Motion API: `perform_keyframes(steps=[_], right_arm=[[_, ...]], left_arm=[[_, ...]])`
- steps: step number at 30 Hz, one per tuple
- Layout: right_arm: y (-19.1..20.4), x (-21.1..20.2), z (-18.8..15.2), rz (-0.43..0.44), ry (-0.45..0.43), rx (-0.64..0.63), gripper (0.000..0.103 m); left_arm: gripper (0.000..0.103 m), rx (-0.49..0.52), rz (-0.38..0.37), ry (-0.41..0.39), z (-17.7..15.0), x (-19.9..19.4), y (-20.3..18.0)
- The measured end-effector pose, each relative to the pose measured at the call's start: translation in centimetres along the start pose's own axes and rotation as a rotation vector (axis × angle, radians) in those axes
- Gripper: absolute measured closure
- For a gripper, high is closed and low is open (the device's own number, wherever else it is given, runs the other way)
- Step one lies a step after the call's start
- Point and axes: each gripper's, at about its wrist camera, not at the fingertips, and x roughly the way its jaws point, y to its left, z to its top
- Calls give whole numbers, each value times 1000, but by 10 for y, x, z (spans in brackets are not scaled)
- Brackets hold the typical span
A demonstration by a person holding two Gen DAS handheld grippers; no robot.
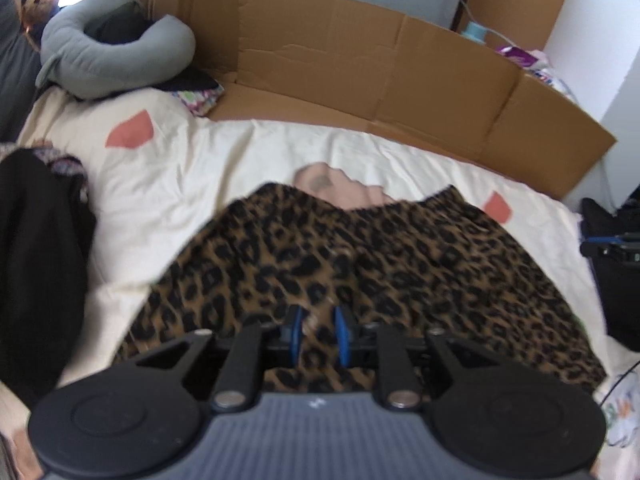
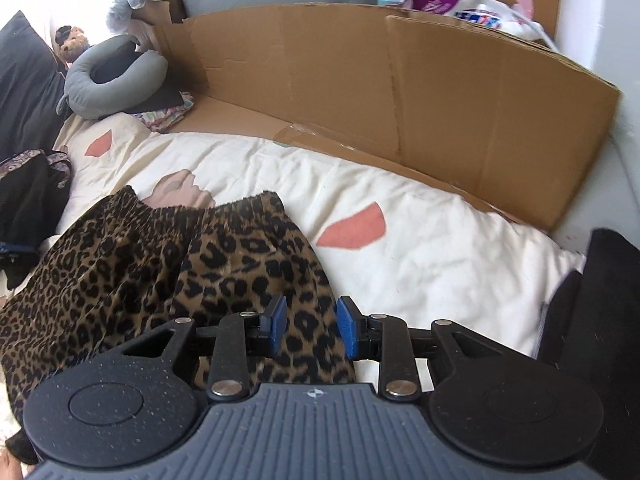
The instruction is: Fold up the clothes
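A leopard-print garment [image 1: 360, 264] lies spread on the cream bed cover [image 1: 192, 168], its gathered waistband toward the far side. My left gripper [image 1: 318, 334] hovers over the garment's near part with a gap between its blue pads; fabric shows between them, but they are not pinched on it. In the right wrist view the same garment [image 2: 160, 264] lies at the left. My right gripper [image 2: 311, 326] is open over the garment's right edge, with cloth showing between the pads.
A flattened cardboard sheet [image 1: 360, 72] stands along the far side of the bed. A grey neck pillow [image 1: 112, 56] lies at the far left. Dark clothing [image 1: 36, 264] is piled at the left. A black object [image 2: 600, 320] sits at the right.
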Motion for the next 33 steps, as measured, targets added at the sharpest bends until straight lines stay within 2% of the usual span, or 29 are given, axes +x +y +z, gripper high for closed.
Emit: perform_keyframes(steps=[5,10,14,16,19,23,28,33], right_arm=[[-5,-21,-21,-11,13,13,68],[-10,-43,-43,-19,-21,92,68],[-11,-61,-59,-30,-19,76,68],[-12,-74,-66,-38,-32,78,63],[-16,-83,-84,-44,-44,113,62],[-13,-81,-103,-64,11,70,62],[-16,-75,-127,-58,63,89,62],[-22,-71,-144,-61,93,110,62]], left_arm=[[83,-3,-26,32,-19,-9,-9],[79,-42,-28,12,-38,-22,-19],[79,16,-34,8,-46,-35,-33],[79,31,-37,2,-50,-42,-41],[79,44,-59,12,-57,-43,-52],[77,83,-83,37,-69,-39,-70],[77,62,-125,75,-80,-30,-87],[76,125,-172,130,-86,-17,-115]])
